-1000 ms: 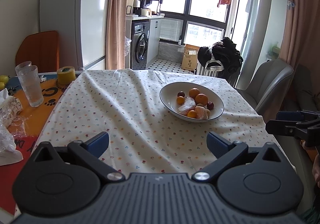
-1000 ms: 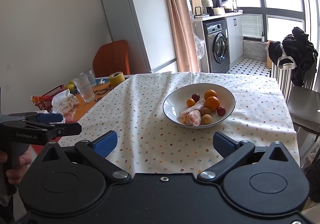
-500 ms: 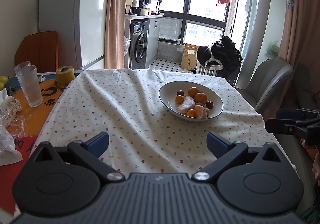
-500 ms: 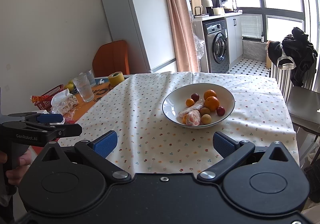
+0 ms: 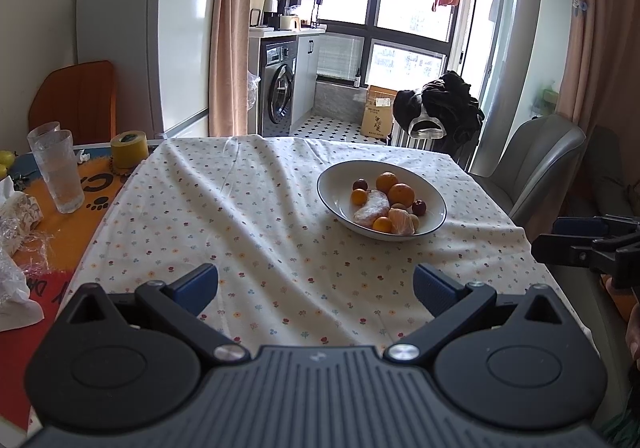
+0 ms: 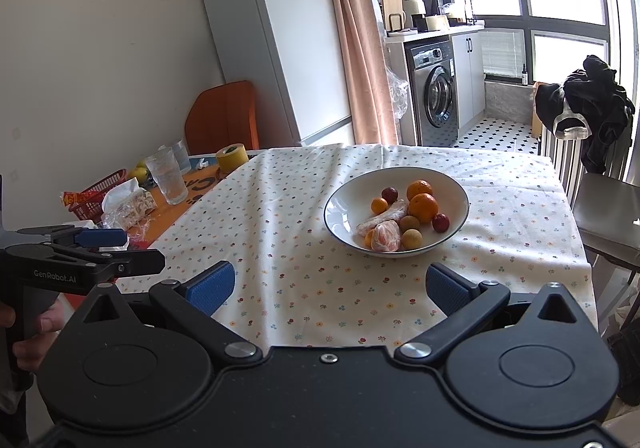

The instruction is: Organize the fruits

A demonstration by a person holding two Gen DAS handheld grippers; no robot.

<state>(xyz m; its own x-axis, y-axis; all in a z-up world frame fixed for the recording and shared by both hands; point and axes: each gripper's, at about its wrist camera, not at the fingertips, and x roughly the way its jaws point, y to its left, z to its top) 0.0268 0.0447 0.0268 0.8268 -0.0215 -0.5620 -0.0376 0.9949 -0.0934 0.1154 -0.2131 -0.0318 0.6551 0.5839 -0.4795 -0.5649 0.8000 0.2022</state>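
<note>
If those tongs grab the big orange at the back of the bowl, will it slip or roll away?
The orange looks round and firm, so it may roll if nudged rather than squeezed squarely. It sits among other fruit in the sloped white bowl, which would probably catch it. Its skin looks matte, so likely not very slippery.

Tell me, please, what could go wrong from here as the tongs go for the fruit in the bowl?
1. The fruit is heaped tight in the bowl; gripping one orange may nudge a plum over the shallow rim.
2. The cloth is wrinkled and loose, so a push on the bowl could slide it.
3. Both tongs, left and right, are open and point at the same bowl, so they may collide if they reach together.
</note>
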